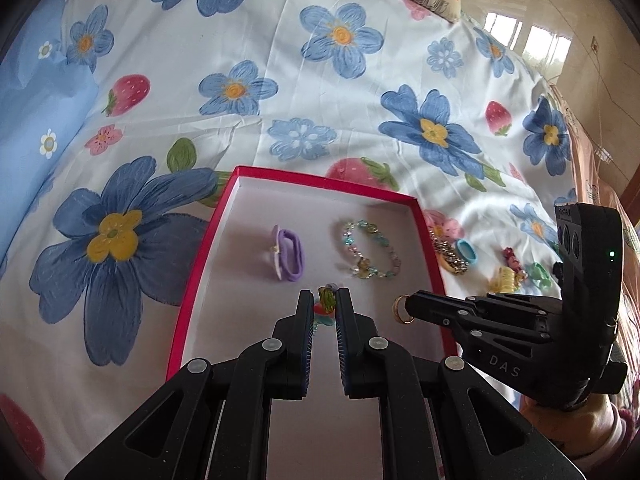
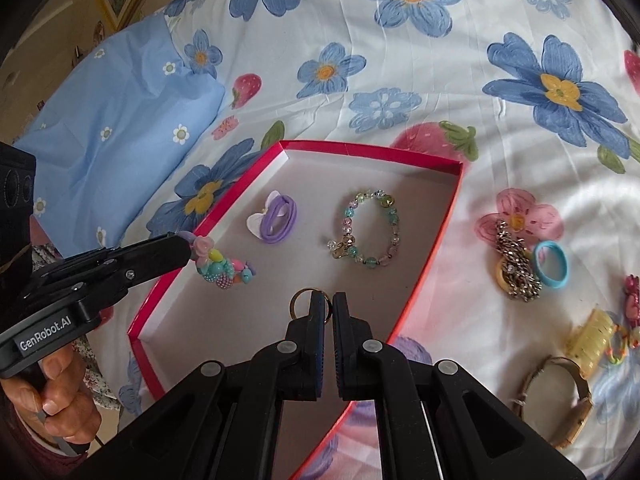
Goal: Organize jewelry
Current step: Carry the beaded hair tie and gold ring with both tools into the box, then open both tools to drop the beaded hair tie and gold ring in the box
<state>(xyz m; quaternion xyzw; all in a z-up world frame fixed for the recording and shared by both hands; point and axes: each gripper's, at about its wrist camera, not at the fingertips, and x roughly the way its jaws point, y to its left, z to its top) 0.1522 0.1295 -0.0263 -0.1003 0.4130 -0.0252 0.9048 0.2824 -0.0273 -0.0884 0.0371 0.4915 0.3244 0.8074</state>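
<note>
A red-walled tray [image 1: 192,268] with a pale floor lies on a bed sheet [image 1: 280,100] printed with blue flowers and strawberries. Inside the tray, a purple hair tie [image 1: 289,255] rests toward the left and a pastel beaded bracelet [image 1: 370,250] lies just beside it on the right, the two apart. The left hand-held gripper [image 1: 325,300] has its fingers drawn in on a multicoloured bead bracelet [image 2: 224,268], which hangs from the fingertips just above the tray floor at the near-left wall. The right hand-held gripper [image 2: 328,306] is clamped on a thin gold ring [image 2: 302,304], held on edge over the near part of the tray floor; in the left wrist view the same ring [image 1: 403,309] shows at the tip of the right fingers, just inside the right wall. Outside the tray, on the sheet to its right, lie a gold chain [image 2: 516,264], touching a blue ring [image 2: 551,266], then farther right a yellow hair claw [image 2: 592,338] and a gold watch [image 2: 560,396] nearest the camera. A blue pillow [image 2: 112,128] lies on the bed beyond the left side of the tray. A bare hand [image 2: 60,392] grips the handle of the left unit.
</note>
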